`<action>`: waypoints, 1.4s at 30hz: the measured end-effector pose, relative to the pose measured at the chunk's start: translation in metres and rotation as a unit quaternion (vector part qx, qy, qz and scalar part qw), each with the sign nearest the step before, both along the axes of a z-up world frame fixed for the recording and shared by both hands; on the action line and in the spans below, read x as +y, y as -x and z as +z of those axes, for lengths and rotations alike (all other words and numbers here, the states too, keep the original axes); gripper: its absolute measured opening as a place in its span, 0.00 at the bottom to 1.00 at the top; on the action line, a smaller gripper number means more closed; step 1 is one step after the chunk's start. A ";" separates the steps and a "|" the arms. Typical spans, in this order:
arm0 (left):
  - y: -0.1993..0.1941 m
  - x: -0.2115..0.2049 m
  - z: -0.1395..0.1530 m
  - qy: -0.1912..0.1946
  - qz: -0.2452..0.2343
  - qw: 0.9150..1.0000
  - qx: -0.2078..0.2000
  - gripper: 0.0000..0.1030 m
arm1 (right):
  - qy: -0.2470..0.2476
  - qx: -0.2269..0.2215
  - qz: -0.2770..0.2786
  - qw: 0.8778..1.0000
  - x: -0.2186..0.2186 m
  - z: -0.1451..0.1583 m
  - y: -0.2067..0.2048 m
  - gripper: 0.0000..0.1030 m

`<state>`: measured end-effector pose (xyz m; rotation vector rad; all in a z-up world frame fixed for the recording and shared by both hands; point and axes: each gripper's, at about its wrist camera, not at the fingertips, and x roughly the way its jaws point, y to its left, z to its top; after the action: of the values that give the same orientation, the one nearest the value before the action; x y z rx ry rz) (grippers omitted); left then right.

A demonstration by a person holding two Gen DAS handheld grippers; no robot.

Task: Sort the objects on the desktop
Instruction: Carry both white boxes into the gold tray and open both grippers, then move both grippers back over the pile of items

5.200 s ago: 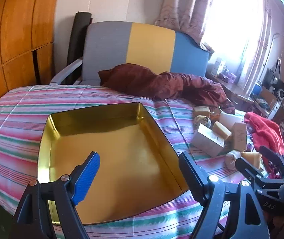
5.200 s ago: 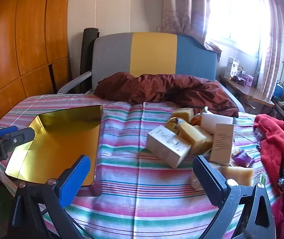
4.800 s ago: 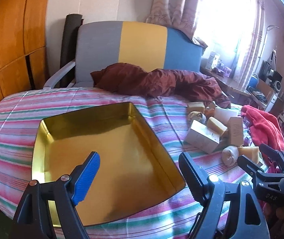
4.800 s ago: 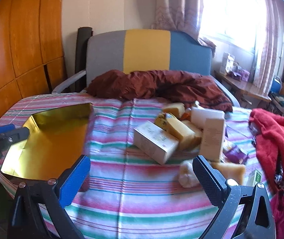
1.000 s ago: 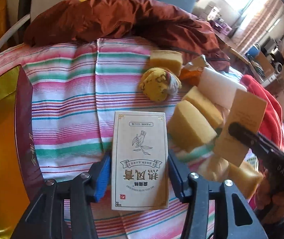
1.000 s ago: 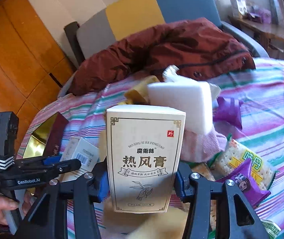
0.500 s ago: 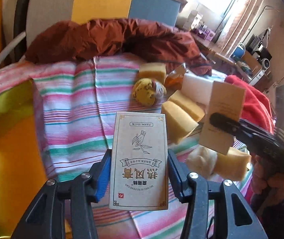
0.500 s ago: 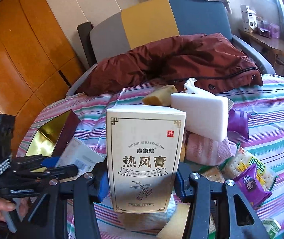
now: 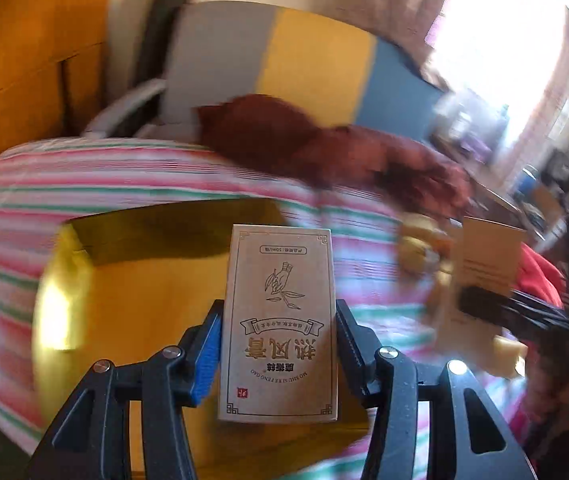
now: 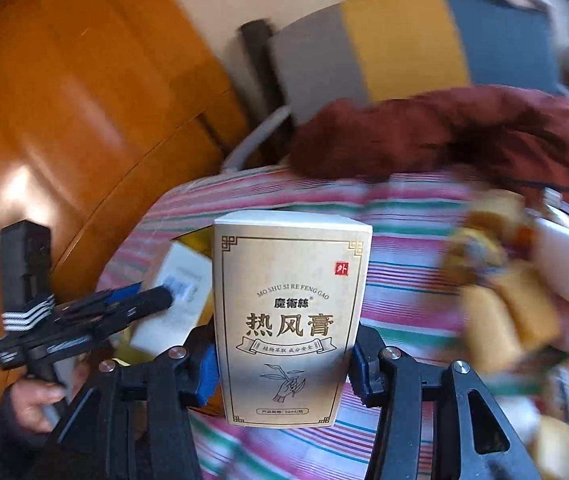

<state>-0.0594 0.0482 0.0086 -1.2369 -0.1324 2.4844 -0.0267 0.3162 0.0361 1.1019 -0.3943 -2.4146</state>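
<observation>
My left gripper [image 9: 278, 320] is shut on a beige carton [image 9: 280, 276] whose print reads upside down. It hangs over the gold tray [image 9: 132, 300] on the striped bedcover. My right gripper [image 10: 284, 344] is shut on a second beige carton [image 10: 290, 280], held upright over the cover. In the left wrist view the right gripper's carton [image 9: 488, 268] shows at the right, off the tray. The right wrist view shows the left gripper [image 10: 124, 308] at the left with its carton [image 10: 180, 292] over a corner of the tray [image 10: 198, 240]. Both views are motion-blurred.
A pile of yellow sponges [image 10: 504, 312] and a white block [image 10: 568, 272] lies right of the tray. A maroon jacket [image 9: 324, 148] sits at the back before a grey, yellow and blue chair [image 9: 284, 52]. Red cloth [image 9: 540, 272] is far right, wood panelling [image 10: 64, 100] to the left.
Both grippers have lifted their cartons off the pile and swung left. The left carton, earlier over the striped cover, now hangs over the gold tray; the right carton follows beside it.
</observation>
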 end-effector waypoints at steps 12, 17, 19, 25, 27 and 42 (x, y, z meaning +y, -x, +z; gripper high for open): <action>0.063 -0.108 -0.041 0.027 0.111 0.993 -0.026 0.51 | -0.081 -0.087 0.084 0.989 -0.173 -0.029 0.076 0.50; 0.092 -0.126 -0.055 0.018 0.128 0.990 -0.049 0.52 | -0.076 -0.138 0.065 0.985 -0.203 -0.055 0.114 0.53; 0.096 -0.136 -0.058 0.006 0.148 0.988 -0.052 0.54 | -0.054 -0.143 0.062 0.986 -0.205 -0.059 0.122 0.54; 0.074 -0.159 -0.048 -0.026 0.178 0.983 -0.040 0.59 | -0.016 -0.149 0.057 0.987 -0.205 -0.061 0.112 0.64; 0.061 -0.160 -0.044 -0.030 0.181 0.982 -0.036 0.59 | -0.012 -0.151 0.060 0.987 -0.202 -0.062 0.102 0.64; 0.002 -0.064 -0.012 -0.053 0.043 0.998 0.001 0.60 | -0.125 0.010 -0.006 0.992 -0.139 -0.006 -0.002 0.83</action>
<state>-0.0612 -0.0162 -0.0029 -1.2082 -0.3201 2.5158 -0.0243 0.1771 0.0301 1.1793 -0.0935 -2.5340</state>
